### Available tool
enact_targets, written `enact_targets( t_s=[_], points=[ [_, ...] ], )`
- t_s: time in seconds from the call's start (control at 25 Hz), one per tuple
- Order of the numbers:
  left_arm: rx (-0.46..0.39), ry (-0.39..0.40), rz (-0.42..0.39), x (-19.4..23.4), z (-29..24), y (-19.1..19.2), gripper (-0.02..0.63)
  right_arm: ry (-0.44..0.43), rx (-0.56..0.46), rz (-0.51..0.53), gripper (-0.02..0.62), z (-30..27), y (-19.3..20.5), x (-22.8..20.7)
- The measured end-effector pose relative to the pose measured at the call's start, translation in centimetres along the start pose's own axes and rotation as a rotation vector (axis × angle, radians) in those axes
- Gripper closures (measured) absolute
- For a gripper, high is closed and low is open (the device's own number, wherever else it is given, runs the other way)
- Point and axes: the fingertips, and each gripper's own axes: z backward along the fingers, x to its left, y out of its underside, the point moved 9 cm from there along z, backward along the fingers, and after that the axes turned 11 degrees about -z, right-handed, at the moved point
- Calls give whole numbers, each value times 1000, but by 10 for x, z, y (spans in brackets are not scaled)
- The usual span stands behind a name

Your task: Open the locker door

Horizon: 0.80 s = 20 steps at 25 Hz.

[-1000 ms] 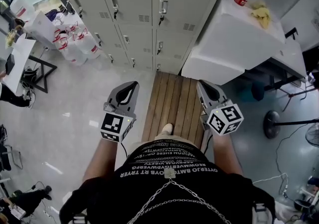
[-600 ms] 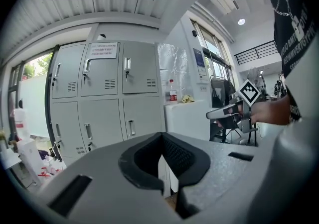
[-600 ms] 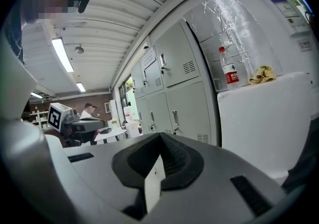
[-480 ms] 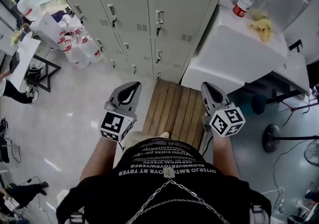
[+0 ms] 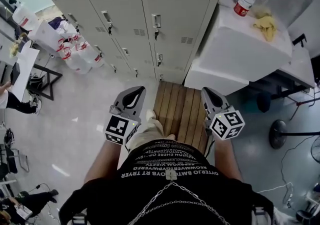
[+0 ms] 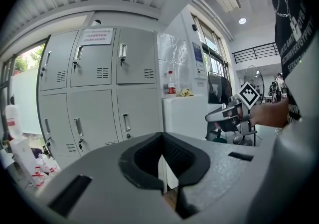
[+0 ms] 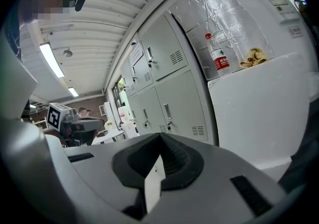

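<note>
Holds left gripper (image 5: 136, 92) fwd and low, jaws together, nothing btwn them; holds right gripper (image 5: 207, 92) level w/ it, jaws also pressed together, empty; carries a square-marker cube (image 5: 119, 129) at back of each; sets the two tips well apart, w/ wooden platform (image 5: 177, 106) and person's leg (image 5: 144, 133) btwn them; points both jaws at grey lockers (image 5: 120, 4), well apart from tips; shows every locker door (image 5: 176, 16) closed, each w/ upright handle (image 5: 156, 20) and small vent (image 5: 186, 40); can't tell which door is the target; puts nearest door col. ahead and a bit right of left jaws, ahead and a bit left of right jaws; has white cabinet (image 5: 235, 49) ahead-right of right jaws, touching or just beside locker bank, can't tell which; finds plastic bottle (image 5: 246, 0) w/ red cap and label plus yellow crumpled item (image 5: 265, 23) on cabinet top, near each other but apart; has water jugs (image 5: 75, 51) on floor far left of left jaws, by locker row; in left gripper view, catches right gripper off to right of own jaws; in right gripper view, catches left gripper off to left; has paper notice (image 6: 97, 36) across upper doors, above and left of left jaws.
</note>
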Motion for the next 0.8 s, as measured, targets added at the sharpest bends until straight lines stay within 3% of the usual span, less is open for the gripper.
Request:
enact_targets(
  t_s=[0.44,0.8],
  points=[
    [-58,52,-5,66,-58,-4,606,24,8,39,598,-65,-34,5],
    [-51,65,6,120,-89,9,606,41,13,55,598,-120,-57,7]
  ],
)
